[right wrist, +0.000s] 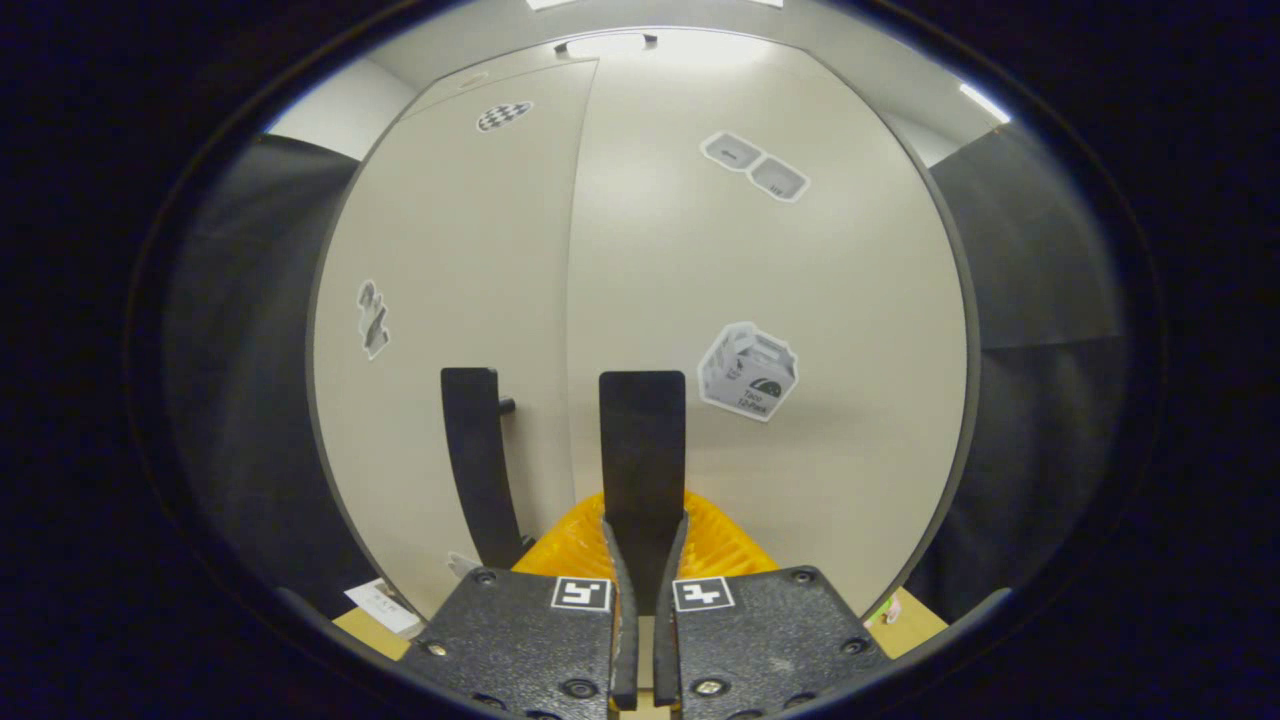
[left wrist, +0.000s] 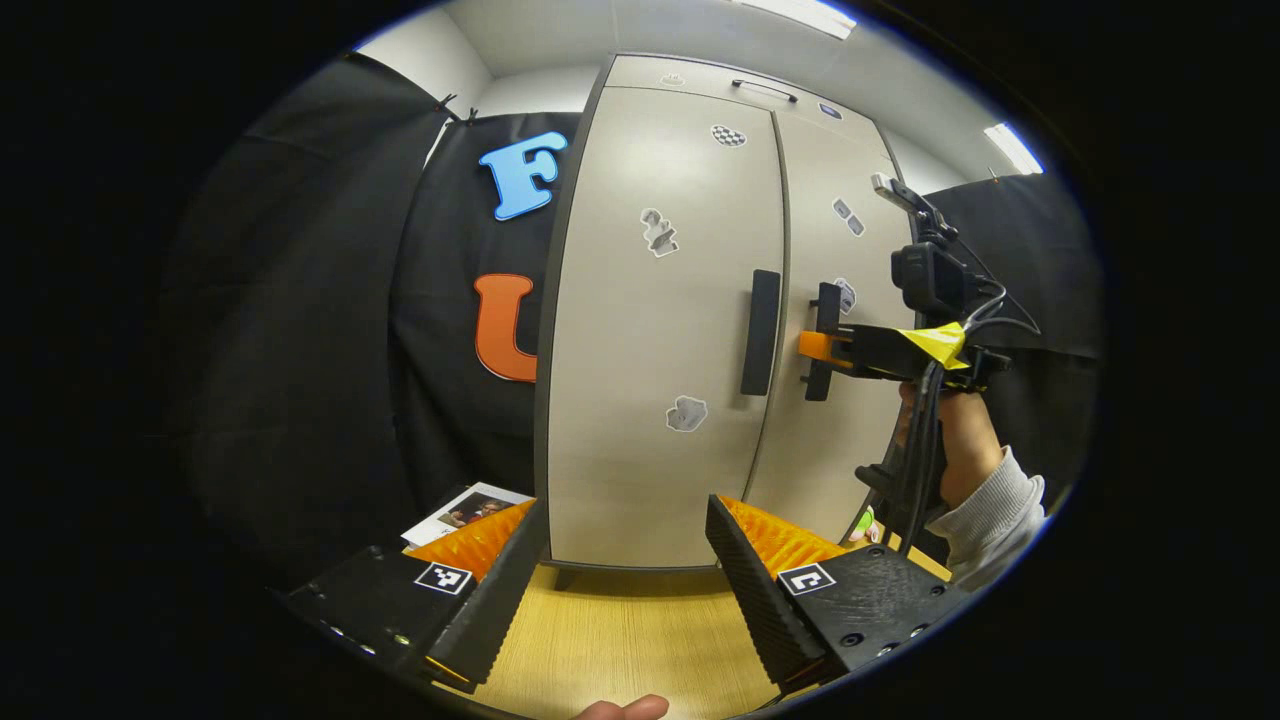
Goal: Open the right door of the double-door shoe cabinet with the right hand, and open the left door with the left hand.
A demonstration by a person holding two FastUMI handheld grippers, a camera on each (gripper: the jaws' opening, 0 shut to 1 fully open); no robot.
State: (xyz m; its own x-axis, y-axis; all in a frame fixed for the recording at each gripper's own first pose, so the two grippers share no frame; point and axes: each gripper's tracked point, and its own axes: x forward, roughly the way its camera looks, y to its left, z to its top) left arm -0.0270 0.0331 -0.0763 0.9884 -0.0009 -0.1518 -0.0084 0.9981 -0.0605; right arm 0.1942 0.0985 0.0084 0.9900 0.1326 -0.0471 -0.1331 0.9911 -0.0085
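Both doors are closed. Your right gripper pinches the right door handle; pull it outward next. Your left gripper hangs spread, well short of the left door handle.

My left gripper hangs with fingers spread before the closed beige double-door shoe cabinet on the wooden table, while my right gripper meets the right door's black handle.
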